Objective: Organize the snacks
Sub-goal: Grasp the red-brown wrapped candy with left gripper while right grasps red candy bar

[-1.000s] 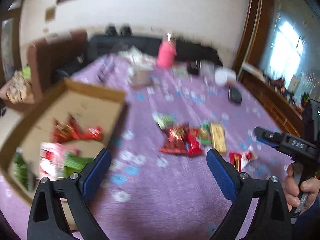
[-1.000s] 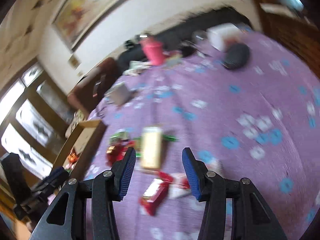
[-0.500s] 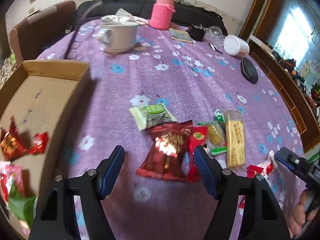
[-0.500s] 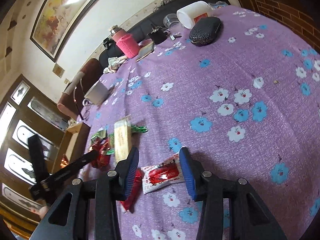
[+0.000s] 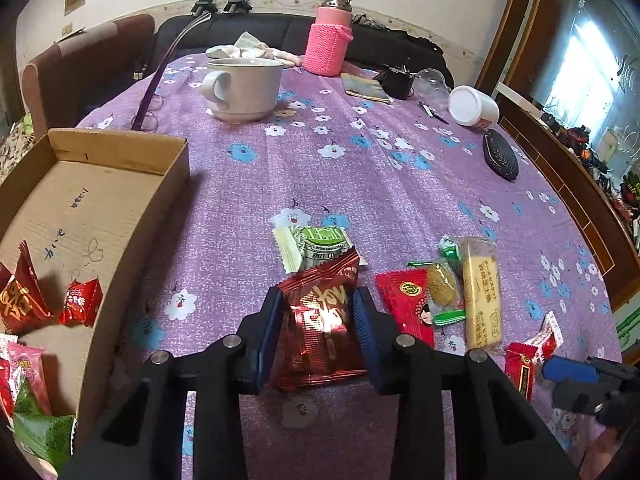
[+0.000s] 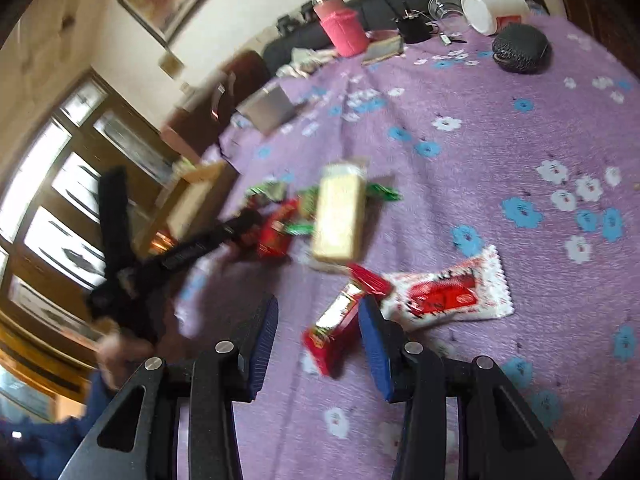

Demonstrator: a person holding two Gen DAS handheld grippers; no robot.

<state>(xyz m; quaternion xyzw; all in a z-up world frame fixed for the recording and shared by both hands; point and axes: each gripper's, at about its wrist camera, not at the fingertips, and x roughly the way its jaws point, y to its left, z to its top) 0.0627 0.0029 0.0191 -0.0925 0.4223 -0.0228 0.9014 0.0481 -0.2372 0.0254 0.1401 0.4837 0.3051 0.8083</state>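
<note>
My left gripper (image 5: 318,312) is shut on a shiny dark red snack bag (image 5: 320,320) lying on the purple flowered tablecloth (image 5: 360,184). A green-and-white packet (image 5: 314,244) lies just beyond it. A red packet (image 5: 404,304), a round biscuit (image 5: 442,288) and a long yellow bar (image 5: 480,292) lie to the right. The cardboard box (image 5: 120,208) at the left holds several snacks. My right gripper (image 6: 318,334) is open around a small red bar (image 6: 334,328), with a red-and-white packet (image 6: 448,300) beside it.
A white mug (image 5: 244,88), a pink knitted flask (image 5: 330,38), a white jar on its side (image 5: 472,106) and a dark pouch (image 5: 500,156) stand at the far side of the table. A chair (image 5: 84,68) is at the back left.
My left gripper moved down and forward and closed on the dark red bag. My right gripper shifted left, so the small red bar now sits between its fingers.
</note>
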